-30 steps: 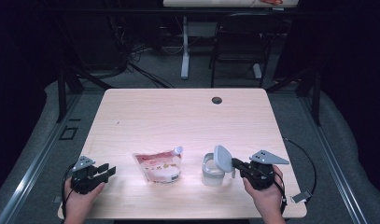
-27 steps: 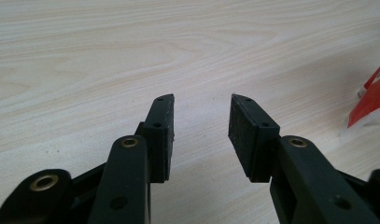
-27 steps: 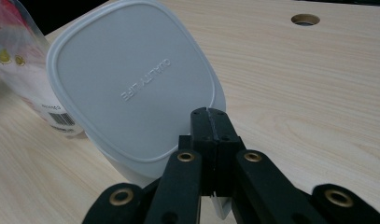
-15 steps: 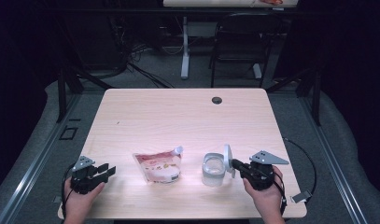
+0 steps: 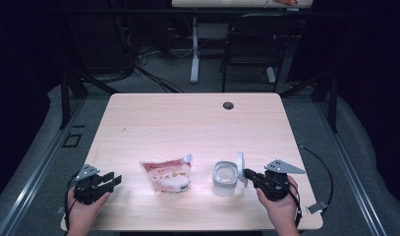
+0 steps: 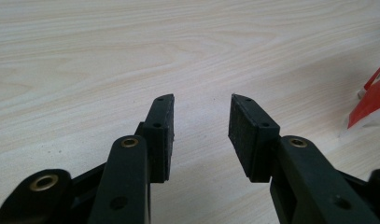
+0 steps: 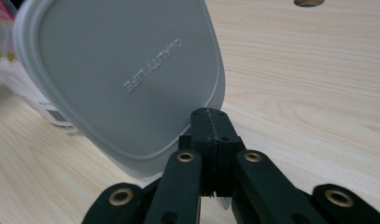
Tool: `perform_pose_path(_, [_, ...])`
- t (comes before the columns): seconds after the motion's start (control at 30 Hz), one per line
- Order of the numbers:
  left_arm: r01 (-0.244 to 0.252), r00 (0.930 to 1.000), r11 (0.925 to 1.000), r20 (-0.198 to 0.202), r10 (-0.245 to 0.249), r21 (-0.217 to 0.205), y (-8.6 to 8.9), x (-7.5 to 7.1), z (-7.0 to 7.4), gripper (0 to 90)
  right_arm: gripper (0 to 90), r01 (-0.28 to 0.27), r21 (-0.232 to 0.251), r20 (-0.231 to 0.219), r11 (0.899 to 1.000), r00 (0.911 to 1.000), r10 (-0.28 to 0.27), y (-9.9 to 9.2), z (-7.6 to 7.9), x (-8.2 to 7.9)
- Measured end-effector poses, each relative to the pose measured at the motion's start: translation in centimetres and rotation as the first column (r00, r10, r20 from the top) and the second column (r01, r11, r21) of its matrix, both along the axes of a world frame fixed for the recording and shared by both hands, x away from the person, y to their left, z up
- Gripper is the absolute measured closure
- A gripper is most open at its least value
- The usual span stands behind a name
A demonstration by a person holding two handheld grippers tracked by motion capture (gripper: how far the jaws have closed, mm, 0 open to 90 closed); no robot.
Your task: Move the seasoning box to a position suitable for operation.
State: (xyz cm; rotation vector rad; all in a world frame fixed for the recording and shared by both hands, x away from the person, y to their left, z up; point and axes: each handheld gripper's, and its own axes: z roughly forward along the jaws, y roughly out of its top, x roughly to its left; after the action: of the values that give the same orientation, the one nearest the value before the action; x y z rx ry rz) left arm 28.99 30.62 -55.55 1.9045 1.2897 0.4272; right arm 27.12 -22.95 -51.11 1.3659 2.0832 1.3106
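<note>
Right gripper view: right claw [image 7: 211, 122] pinching lid [image 7: 122, 79] edge, off tub [image 5: 225, 178]; left claw [image 6: 200, 133] loose, empty; next, lay lid down.

The left gripper [image 6: 200, 133] holds its fingers [image 6: 160, 135] apart over the bare wooden table [image 6: 131, 51] (a red-and-white pouch [image 6: 372, 100] at right).

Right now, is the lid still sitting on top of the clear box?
No, the right gripper holds the lid on edge beside the open box.
</note>
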Motion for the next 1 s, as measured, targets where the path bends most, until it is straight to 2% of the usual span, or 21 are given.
perform_pose_path(0.27, [-0.002, 1.0000, 1.0000, 0.002, 0.002, -0.002, 0.0, 0.0, 0.0, 60.9, 90.0, 0.003, 0.020, -0.011, 1.000, 0.9999, -0.003, -0.1, -0.5, 0.1])
perform_pose_path(0.47, [-0.001, 1.0000, 1.0000, 0.003, 0.001, -0.001, 0.0, -0.1, 0.1, 60.9, 89.2, 0.009, 0.009, -0.017, 1.000, 0.9998, -0.009, -0.6, -0.7, 0.1])
perform_pose_path(0.77, [-0.001, 1.0000, 1.0000, 0.003, 0.001, -0.003, 0.0, 0.0, 0.1, 60.9, 87.1, 0.020, 0.000, -0.009, 1.000, 0.9998, -0.020, -0.7, -0.7, 0.0])
perform_pose_path(1.0, [-0.003, 1.0000, 1.0000, 0.000, 0.003, -0.004, 0.1, -0.1, 0.1, 61.2, 82.3, 0.031, 0.007, 0.001, 0.999, 0.9995, -0.031, -1.1, -0.7, 0.0])
